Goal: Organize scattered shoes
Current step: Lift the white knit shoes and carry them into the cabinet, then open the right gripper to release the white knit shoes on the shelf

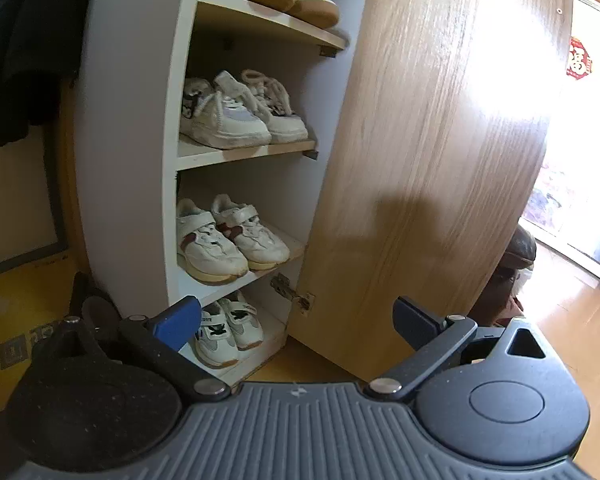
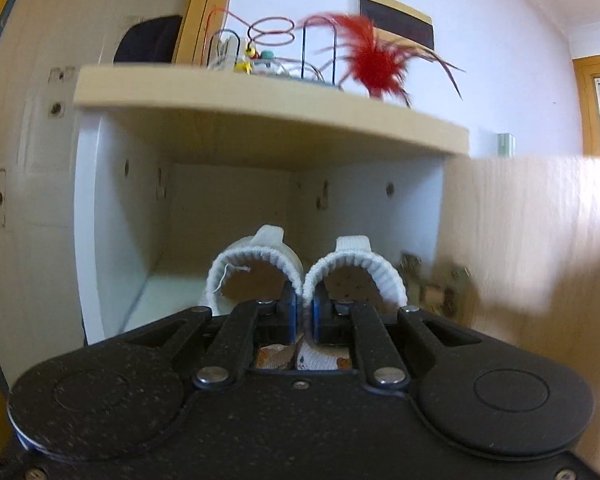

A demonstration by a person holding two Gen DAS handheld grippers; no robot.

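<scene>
Right claw (image 2: pixel 304 316) clamped on the touching collars of a pair of white knit shoes (image 2: pixel 260 268) before the empty top compartment of a white shoe cabinet (image 2: pixel 112 216), left claw (image 1: pixel 296 322) apart and empty, wood-grain door (image 1: pixel 432 160) open, sneakers on lower shelves, yellow floor (image 1: pixel 16 300).

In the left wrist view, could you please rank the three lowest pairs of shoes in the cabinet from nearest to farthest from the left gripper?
From the open left gripper:
1. Small strap sneakers, bottom compartment, just beyond the left finger.
2. White sneakers with dark red stripes, one shelf up.
3. Laced white sneakers, the shelf above that.
</scene>
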